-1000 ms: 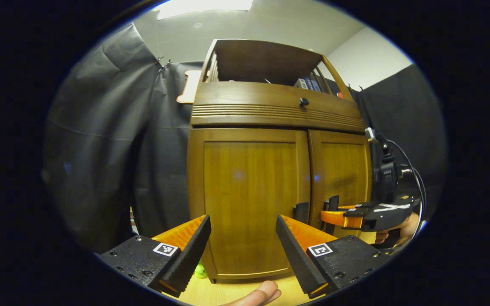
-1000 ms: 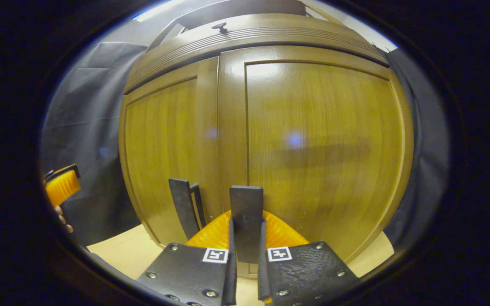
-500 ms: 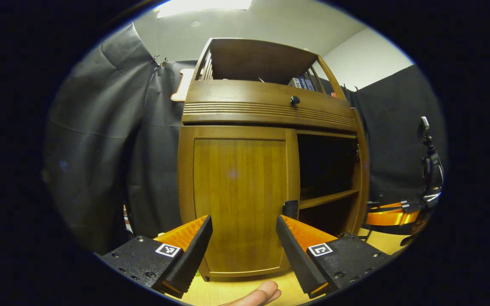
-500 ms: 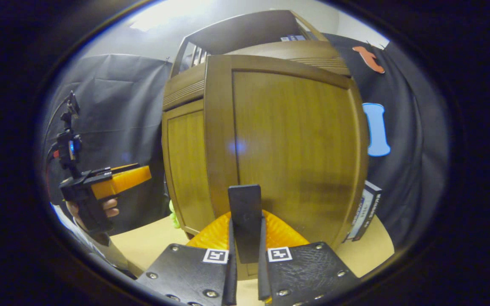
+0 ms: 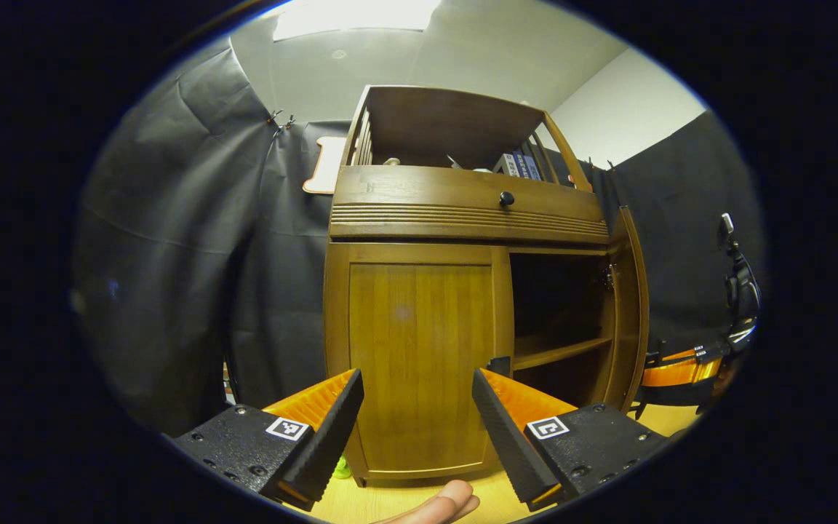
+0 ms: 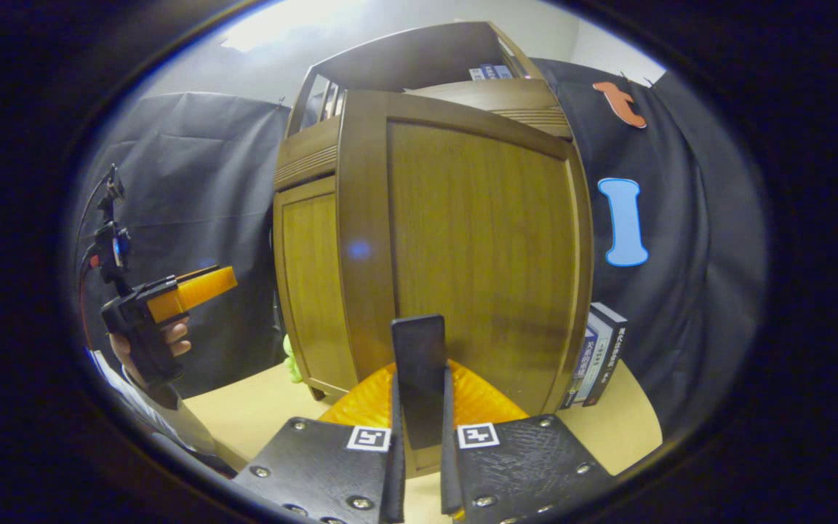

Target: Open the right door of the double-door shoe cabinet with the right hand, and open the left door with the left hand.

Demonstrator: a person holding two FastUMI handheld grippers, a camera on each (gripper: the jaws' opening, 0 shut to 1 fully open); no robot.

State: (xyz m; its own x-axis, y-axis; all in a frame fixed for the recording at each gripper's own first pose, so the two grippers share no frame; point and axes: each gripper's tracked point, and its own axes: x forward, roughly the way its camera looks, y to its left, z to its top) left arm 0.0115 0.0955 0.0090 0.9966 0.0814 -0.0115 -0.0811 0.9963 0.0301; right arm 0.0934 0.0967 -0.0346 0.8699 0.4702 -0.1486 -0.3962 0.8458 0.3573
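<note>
Left gripper view: one right door [image 5: 628, 306] open, one left door [image 5: 419, 356] closed; left claw [image 5: 417, 422] wide.

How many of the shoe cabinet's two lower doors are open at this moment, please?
1. The right door is swung wide, its handle clamped in the right gripper. The left door is shut, with the left gripper open before it.

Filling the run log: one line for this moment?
right door: swung open | right gripper: shut on door handle | left door: closed | left gripper: open
</note>
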